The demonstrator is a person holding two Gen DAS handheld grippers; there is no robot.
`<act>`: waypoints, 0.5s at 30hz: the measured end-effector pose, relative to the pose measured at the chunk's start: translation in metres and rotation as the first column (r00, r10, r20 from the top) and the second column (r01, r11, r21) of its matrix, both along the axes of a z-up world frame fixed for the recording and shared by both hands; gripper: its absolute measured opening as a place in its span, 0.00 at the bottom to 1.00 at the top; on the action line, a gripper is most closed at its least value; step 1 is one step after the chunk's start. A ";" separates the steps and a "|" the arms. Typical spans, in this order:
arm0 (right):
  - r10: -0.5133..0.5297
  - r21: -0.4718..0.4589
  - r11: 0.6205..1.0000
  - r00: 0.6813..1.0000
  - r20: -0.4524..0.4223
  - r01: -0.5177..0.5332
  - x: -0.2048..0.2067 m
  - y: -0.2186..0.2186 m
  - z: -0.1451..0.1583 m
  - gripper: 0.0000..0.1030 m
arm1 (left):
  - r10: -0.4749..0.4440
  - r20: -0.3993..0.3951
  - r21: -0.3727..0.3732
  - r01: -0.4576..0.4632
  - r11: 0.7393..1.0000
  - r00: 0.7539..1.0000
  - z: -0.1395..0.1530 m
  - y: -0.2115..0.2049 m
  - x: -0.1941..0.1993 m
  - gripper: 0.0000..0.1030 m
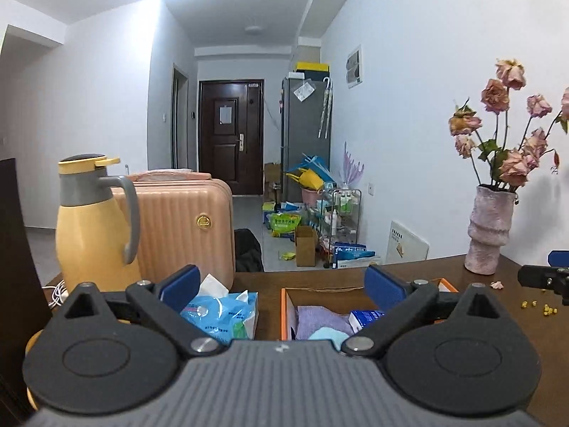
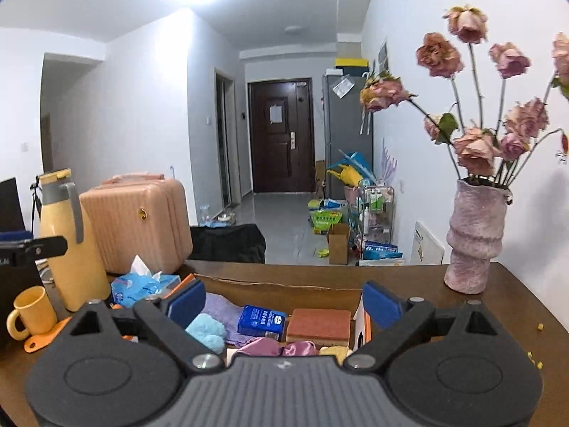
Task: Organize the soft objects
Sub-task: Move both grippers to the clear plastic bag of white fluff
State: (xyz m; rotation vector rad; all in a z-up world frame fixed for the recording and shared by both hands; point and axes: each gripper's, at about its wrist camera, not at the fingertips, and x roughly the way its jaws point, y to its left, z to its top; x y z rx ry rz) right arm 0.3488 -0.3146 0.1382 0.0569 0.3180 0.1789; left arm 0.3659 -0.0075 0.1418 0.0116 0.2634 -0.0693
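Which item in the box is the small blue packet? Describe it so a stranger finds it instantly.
Start at the open cardboard box with orange edges on the dark wooden table. Inside, between the lilac towel and the brick-red rectangular sponge block, lies the small dark-blue plastic packet. It alone is glossy and carries white print.

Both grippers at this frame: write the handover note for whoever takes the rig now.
Left gripper: open, empty, above the table's near edge.
Right gripper: open, empty, over the box.
In the box: purple towel, blue fluffy cloth, blue pack, orange sponge, pink satin items.
Outside, left of the box: tissue pack, beside the thermos.
Done: most soft things appear boxed.
Left: probably the tissue pack, nearest the left gripper.
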 end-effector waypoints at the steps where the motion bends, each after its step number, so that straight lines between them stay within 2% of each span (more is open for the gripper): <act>1: -0.006 0.000 1.000 1.000 0.009 0.006 -0.007 -0.001 -0.002 0.92 | -0.003 0.005 -0.001 0.003 1.000 1.000 -0.001 0.000 -0.007 0.99; 7: -0.047 -0.016 0.999 0.992 0.119 0.050 -0.081 0.001 -0.015 0.96 | 0.002 0.080 0.004 -0.002 1.000 0.997 -0.026 0.004 -0.078 1.00; 12: -0.036 -0.013 0.999 0.988 0.148 0.038 -0.163 0.005 -0.043 0.98 | -0.053 0.046 -0.075 0.056 0.996 0.998 -0.062 0.012 -0.153 1.00; 15: -0.022 -0.003 1.000 0.990 0.142 0.023 -0.211 0.012 -0.061 0.98 | -0.064 0.063 -0.083 0.069 0.994 0.996 -0.079 0.016 -0.203 1.00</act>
